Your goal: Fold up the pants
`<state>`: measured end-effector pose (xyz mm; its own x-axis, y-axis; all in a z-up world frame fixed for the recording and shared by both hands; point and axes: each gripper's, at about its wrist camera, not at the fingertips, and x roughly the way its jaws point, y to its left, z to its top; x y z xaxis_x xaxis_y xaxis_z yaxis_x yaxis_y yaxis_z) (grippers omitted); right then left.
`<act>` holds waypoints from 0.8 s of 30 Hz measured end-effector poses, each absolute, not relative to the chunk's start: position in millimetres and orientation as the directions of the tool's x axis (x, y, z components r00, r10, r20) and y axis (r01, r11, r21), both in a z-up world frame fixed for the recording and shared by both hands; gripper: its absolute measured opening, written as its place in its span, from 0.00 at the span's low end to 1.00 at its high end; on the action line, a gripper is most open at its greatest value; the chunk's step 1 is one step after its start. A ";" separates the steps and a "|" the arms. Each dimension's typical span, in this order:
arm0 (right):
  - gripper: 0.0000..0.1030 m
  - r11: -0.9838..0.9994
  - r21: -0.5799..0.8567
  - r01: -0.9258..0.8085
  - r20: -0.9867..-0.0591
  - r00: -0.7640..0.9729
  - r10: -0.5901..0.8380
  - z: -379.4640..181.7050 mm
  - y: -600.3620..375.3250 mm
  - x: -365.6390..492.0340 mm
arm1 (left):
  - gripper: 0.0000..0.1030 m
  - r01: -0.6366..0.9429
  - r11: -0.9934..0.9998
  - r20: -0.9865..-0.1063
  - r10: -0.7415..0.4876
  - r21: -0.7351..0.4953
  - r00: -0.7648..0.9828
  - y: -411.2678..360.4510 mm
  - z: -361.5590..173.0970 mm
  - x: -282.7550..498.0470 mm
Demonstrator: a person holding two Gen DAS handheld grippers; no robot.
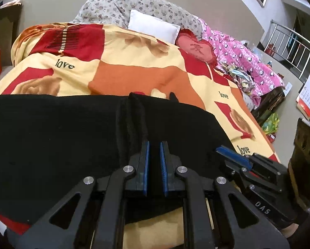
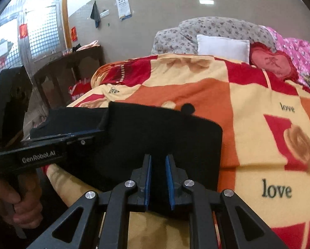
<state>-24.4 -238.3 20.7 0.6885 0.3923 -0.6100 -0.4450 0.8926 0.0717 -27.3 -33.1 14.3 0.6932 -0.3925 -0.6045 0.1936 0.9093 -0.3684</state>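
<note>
Black pants (image 1: 61,145) lie folded on a red, orange and yellow "love" blanket (image 1: 138,76). My left gripper (image 1: 154,145) has black cloth between its blue pads, pinching the near edge, with a raised ridge of cloth running ahead of it. My right gripper (image 2: 158,158) also has the black pants (image 2: 155,130) between its pads at the near edge. The right gripper shows at the lower right of the left wrist view (image 1: 234,155). The left gripper shows at the left of the right wrist view (image 2: 88,131), lifting a flap of cloth.
A white pillow (image 1: 153,27), a floral cushion (image 1: 134,6), a red heart cushion (image 1: 196,49) and a pink quilt (image 1: 246,62) lie at the bed's far end. A dark wooden bench (image 2: 71,66) and red bag (image 2: 80,89) stand left of the bed. A railing (image 1: 296,45) stands right.
</note>
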 end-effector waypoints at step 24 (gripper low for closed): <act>0.13 0.891 0.050 -0.451 -0.529 0.745 0.406 -1.0 -216.0 -25.3 | 0.52 -0.222 0.708 -0.541 -0.263 -0.671 0.799 152.1 -1.8 -151.6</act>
<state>-25.3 -216.0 -1.0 0.7448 0.4062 -0.5294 -0.4505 0.8913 0.0501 -151.6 152.1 -1.8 0.7987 -0.2627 -0.5414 -0.2218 0.7078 -0.6707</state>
